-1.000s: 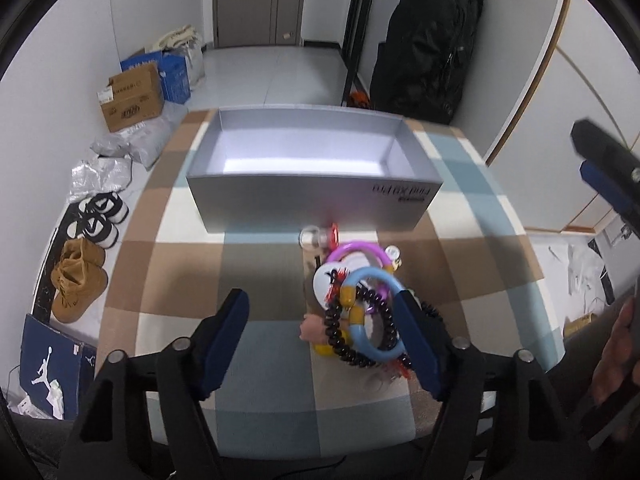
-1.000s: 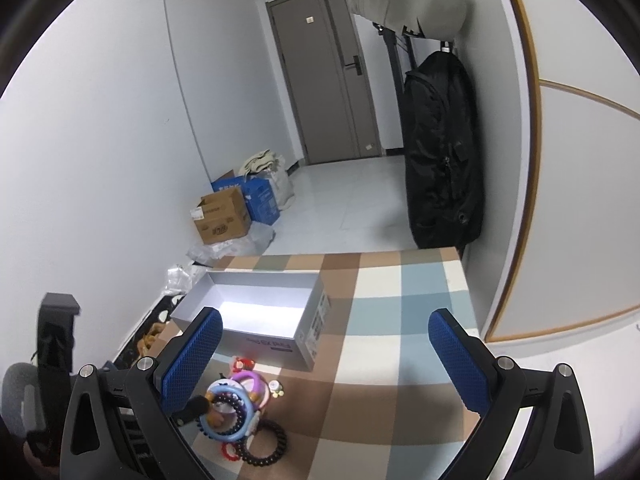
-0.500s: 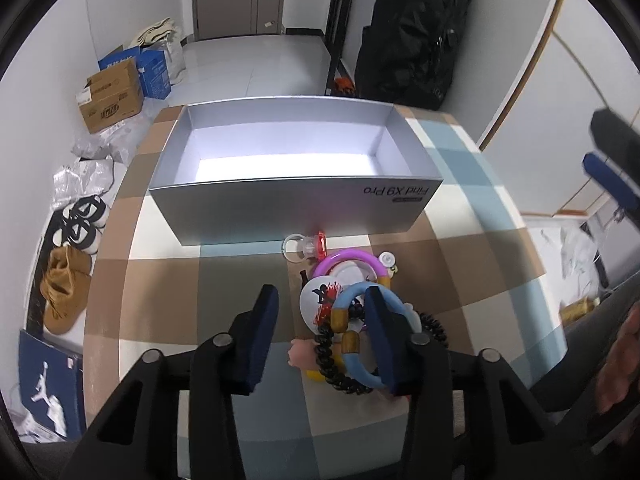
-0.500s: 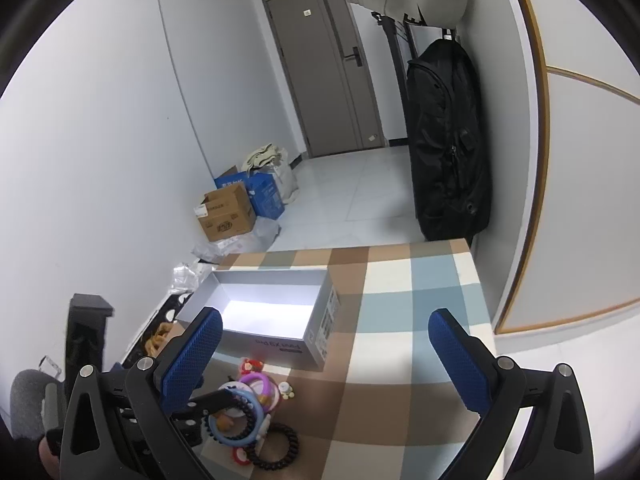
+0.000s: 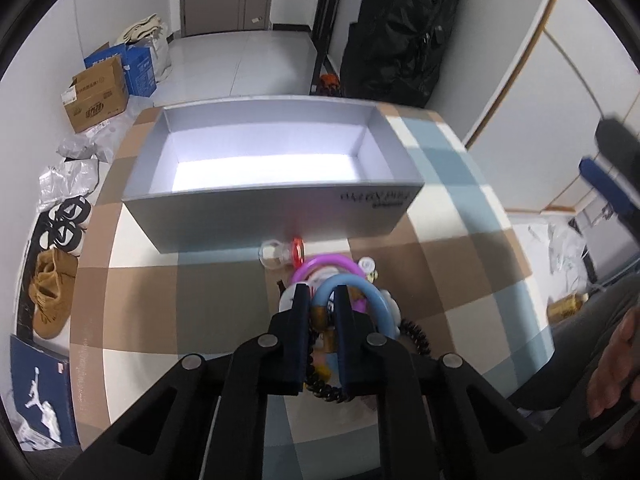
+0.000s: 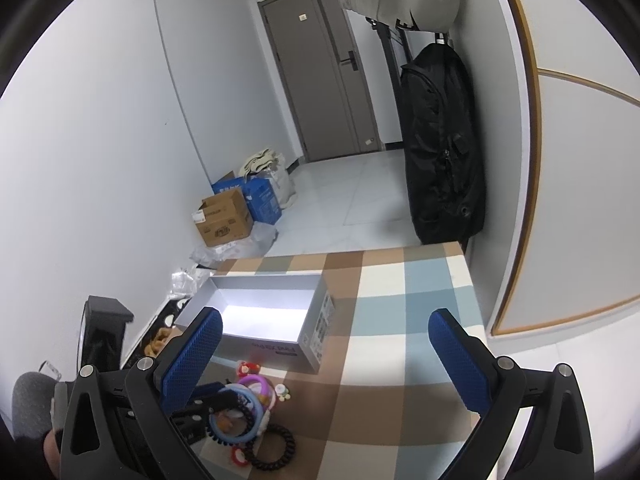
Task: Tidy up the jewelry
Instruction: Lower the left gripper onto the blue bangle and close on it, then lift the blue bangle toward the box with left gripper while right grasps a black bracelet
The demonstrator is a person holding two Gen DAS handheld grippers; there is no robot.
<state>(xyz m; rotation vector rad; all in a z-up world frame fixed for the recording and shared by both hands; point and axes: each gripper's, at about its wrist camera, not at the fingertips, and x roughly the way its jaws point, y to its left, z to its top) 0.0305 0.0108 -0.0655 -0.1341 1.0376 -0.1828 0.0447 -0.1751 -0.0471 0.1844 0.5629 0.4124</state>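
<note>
A heap of jewelry lies on the checked tablecloth (image 5: 208, 312) in front of an open grey box (image 5: 272, 216). My left gripper (image 5: 322, 292) points down into the heap, its jaws closing with the pads pressed on the left rim of a blue bangle (image 5: 376, 304). A purple bangle (image 5: 324, 260) lies just behind it, and black bead and coil bracelets (image 5: 416, 332) lie around it. From the right wrist view, the left gripper (image 6: 224, 398) is at the blue bangle (image 6: 256, 408). My right gripper (image 6: 325, 316) hangs open above the table, holding nothing.
The grey box (image 6: 316, 328) has nothing inside. A black backpack (image 6: 436, 140) hangs by the table's far right corner. Cardboard boxes (image 5: 96, 96) and shoes (image 5: 52, 300) lie on the floor at the left. A person's hand (image 5: 616, 360) is at the right edge.
The left gripper's jaws went from wide open to shut on the blue bangle, and it moved forward over the heap. The right gripper stayed in place.
</note>
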